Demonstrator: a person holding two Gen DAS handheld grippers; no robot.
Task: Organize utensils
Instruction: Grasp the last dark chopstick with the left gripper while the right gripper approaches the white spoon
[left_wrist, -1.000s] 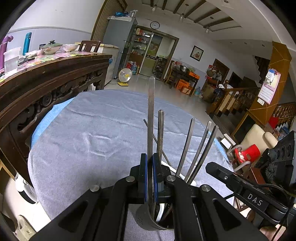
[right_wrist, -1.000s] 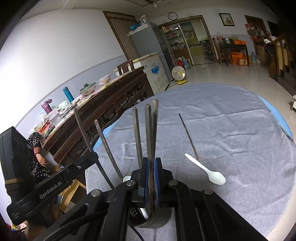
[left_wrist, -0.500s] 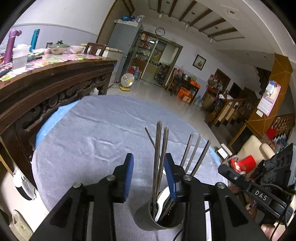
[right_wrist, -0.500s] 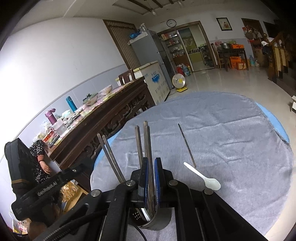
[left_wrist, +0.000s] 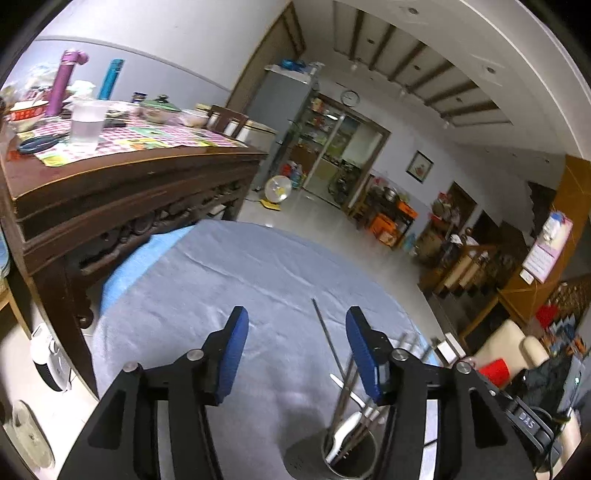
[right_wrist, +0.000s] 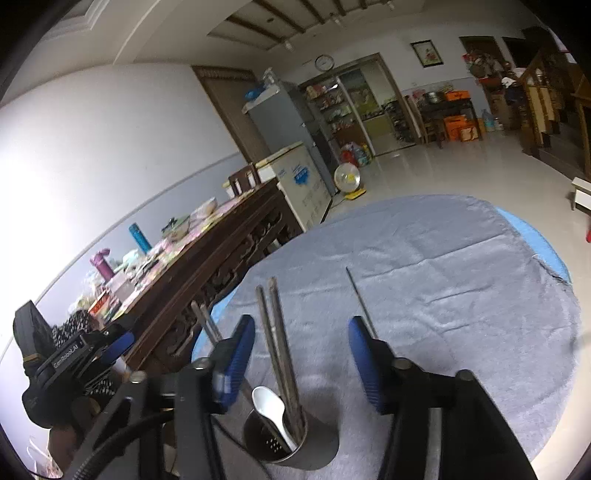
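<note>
Two hand-held tools hang over a metal holder (right_wrist: 291, 439) at the near edge of a cloth-covered worktop (right_wrist: 443, 302). The right tool (right_wrist: 301, 363) has its blue pads apart and its jaws opening; chopsticks (right_wrist: 279, 343) rise between them from the holder, touched by neither pad. A white spoon (right_wrist: 271, 410) stands in the same holder, bowl upward. The left tool (left_wrist: 295, 356) is likewise released, jaws opening with nothing but bare cloth between them, the holder low and to the right of its right finger in that view.

Further out on the cloth, one thin metal chopstick (right_wrist: 360, 301) lies alone, well apart from the holder, its near end hidden behind the right tool's right finger. Beyond the worktop stand a carved wooden sideboard (right_wrist: 221, 266) crowded with bottles and bowls, a fridge (right_wrist: 288, 122) and a small fan (right_wrist: 347, 177) on the tiled floor.

The step in hand appears to be letting go after dropping utensils into the holder. The loose chopstick looks like the last piece outstanding. Fetching it would call for a reach forward, a low approach across its thin shaft and a firm pinch, since it lies flat on soft cloth.
</note>
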